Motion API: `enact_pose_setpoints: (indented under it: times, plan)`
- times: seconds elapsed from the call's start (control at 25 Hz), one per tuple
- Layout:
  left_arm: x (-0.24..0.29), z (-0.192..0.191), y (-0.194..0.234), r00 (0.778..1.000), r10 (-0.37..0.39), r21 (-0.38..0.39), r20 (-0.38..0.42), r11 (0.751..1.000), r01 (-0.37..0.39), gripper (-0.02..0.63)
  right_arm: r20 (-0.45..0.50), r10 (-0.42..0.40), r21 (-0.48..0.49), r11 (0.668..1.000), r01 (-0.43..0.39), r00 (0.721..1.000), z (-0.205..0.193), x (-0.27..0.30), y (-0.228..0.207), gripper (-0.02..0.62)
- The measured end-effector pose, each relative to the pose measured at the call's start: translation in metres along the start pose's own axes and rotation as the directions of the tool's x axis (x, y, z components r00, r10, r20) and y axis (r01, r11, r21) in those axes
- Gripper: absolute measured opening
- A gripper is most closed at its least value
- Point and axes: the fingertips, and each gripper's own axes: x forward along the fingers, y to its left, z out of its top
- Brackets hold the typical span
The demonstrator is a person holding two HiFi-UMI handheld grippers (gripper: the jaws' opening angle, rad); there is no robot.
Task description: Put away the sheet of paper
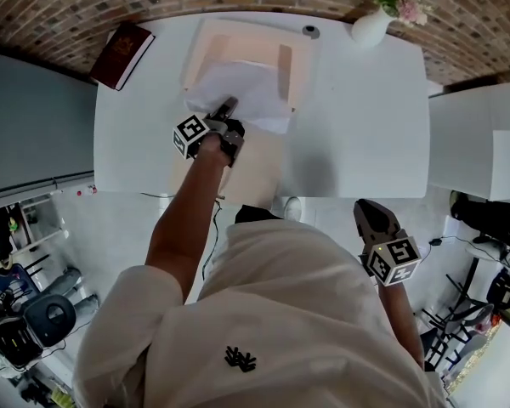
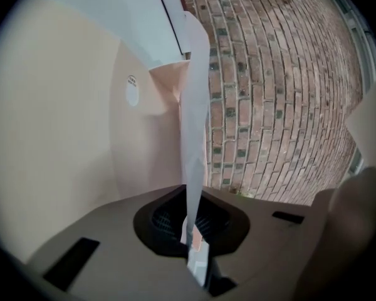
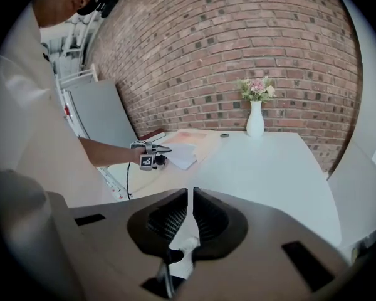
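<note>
A white sheet of paper (image 1: 257, 93) lies partly over an open peach folder (image 1: 211, 48) at the back of the white table (image 1: 357, 117). My left gripper (image 1: 229, 105) is shut on the sheet's near edge. In the left gripper view the paper (image 2: 194, 124) runs edge-on from between the closed jaws of the left gripper (image 2: 192, 223), with the folder (image 2: 62, 105) to the left. My right gripper (image 1: 367, 214) hangs off the table's front right, jaws together and empty. The right gripper view shows the right gripper (image 3: 190, 200), the left gripper (image 3: 161, 148), the paper (image 3: 183, 157) and the folder (image 3: 192, 136).
A dark red book (image 1: 121, 55) lies at the table's back left corner. A white vase with flowers (image 1: 372, 25) stands at the back right, with a small dark round object (image 1: 310, 31) beside it. A brick wall (image 3: 238, 49) runs behind the table. A white cabinet (image 1: 480, 138) stands to the right.
</note>
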Motion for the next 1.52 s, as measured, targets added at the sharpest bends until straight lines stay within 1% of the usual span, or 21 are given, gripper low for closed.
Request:
enact_pose_setpoints:
  times: [0.28,0.56,0.8,0.92,1.08,1.28,1.32,1.36,1.4,1.44,1.52]
  plan:
    - [0.032,0.016,-0.003,1.000,0.022,0.011,0.008,1.000,-0.022,0.023,-0.014,-0.027,0.038,0.999,0.028,1.000,-0.005,0.002,0.000,0.051]
    - [0.056,0.023,-0.005,0.999,0.040,0.030,-0.005,0.999,-0.040,0.023,-0.010,-0.067,0.083,0.994,0.068,0.998,-0.008,0.002,-0.004,0.051]
    - [0.069,0.029,-0.003,0.997,0.077,0.053,-0.006,0.996,-0.076,0.023,-0.015,-0.074,0.113,0.991,0.075,0.997,-0.013,0.004,-0.002,0.051]
    - [0.076,0.032,-0.004,0.996,0.094,0.064,-0.002,0.994,-0.094,0.023,-0.008,-0.072,0.117,0.990,0.073,0.997,-0.009,0.003,0.001,0.051]
    - [0.081,0.034,-0.004,0.990,0.141,0.110,0.000,0.984,-0.140,0.025,-0.013,-0.088,0.135,0.987,0.089,0.996,-0.018,-0.001,-0.003,0.051]
    - [0.083,0.034,-0.004,0.979,0.203,0.174,0.021,0.963,-0.204,0.025,-0.004,-0.101,0.142,0.985,0.100,0.995,-0.020,-0.008,-0.006,0.051]
    - [0.083,0.034,-0.004,0.976,0.214,0.181,0.026,0.960,-0.215,0.031,-0.001,-0.102,0.142,0.985,0.101,0.995,-0.021,-0.010,-0.007,0.051]
    - [0.084,0.033,-0.004,0.974,0.224,0.187,0.032,0.956,-0.226,0.063,0.002,-0.103,0.141,0.985,0.102,0.995,-0.020,-0.012,-0.007,0.051]
    - [0.084,0.032,-0.004,0.972,0.233,0.193,0.038,0.952,-0.236,0.119,0.008,-0.103,0.139,0.985,0.101,0.995,-0.017,-0.013,-0.007,0.051]
    - [0.084,0.031,-0.005,0.969,0.245,0.199,0.043,0.948,-0.249,0.153,0.015,-0.102,0.137,0.986,0.099,0.995,-0.013,-0.015,-0.006,0.051]
    - [0.086,0.030,-0.005,0.960,0.275,0.214,0.054,0.936,-0.280,0.199,0.024,-0.101,0.138,0.986,0.097,0.995,-0.012,-0.019,-0.006,0.051]
